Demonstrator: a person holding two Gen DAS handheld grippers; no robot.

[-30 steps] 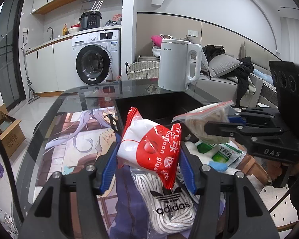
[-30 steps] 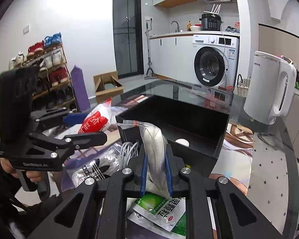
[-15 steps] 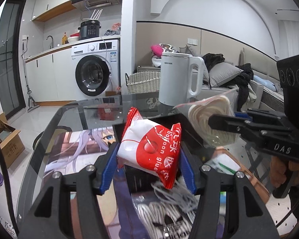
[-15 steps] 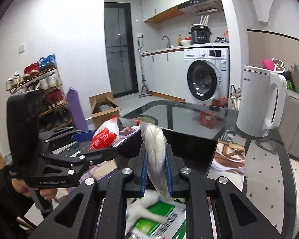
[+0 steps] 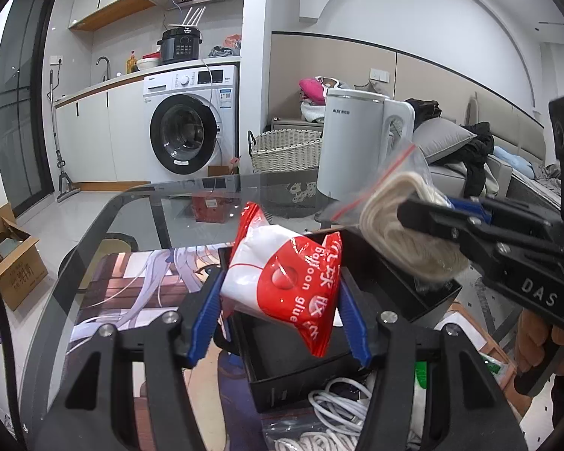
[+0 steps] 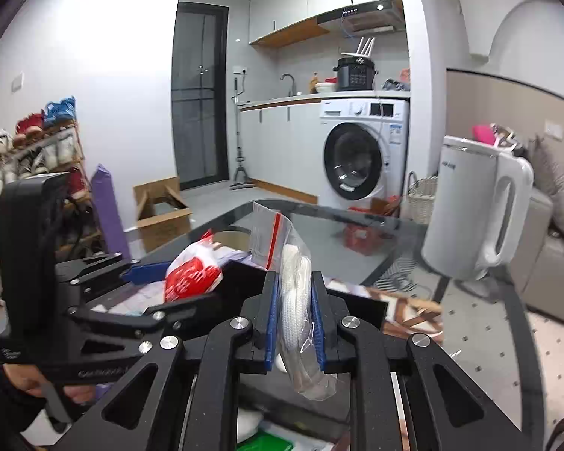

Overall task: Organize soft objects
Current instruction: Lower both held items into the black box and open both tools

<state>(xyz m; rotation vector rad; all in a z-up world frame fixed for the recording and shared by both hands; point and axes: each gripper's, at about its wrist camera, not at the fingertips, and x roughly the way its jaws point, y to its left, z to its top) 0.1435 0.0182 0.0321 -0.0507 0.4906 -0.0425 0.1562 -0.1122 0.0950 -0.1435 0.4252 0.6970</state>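
Left gripper (image 5: 282,300) clamps red/white glue pouch (image 5: 285,285) btwn its fingers, above black box (image 5: 436,297). Right gripper (image 6: 296,323) pinches zip bag w/ white cord (image 6: 295,300), held alongside, over same box.

Left wrist view: balloon glue packet (image 5: 284,285) at frame centre, between left gripper (image 5: 278,310) fingers, above open box (image 5: 425,297). Bagged cord (image 5: 402,233) right of centre, in right gripper (image 5: 432,218), over box's far right corner. Kettle (image 5: 357,146) on glass table (image 5: 139,210) behind box. Loose cables (image 5: 334,406) at lower centre, in front of box. Washing machine (image 5: 188,127) upper centre-left, beyond table.
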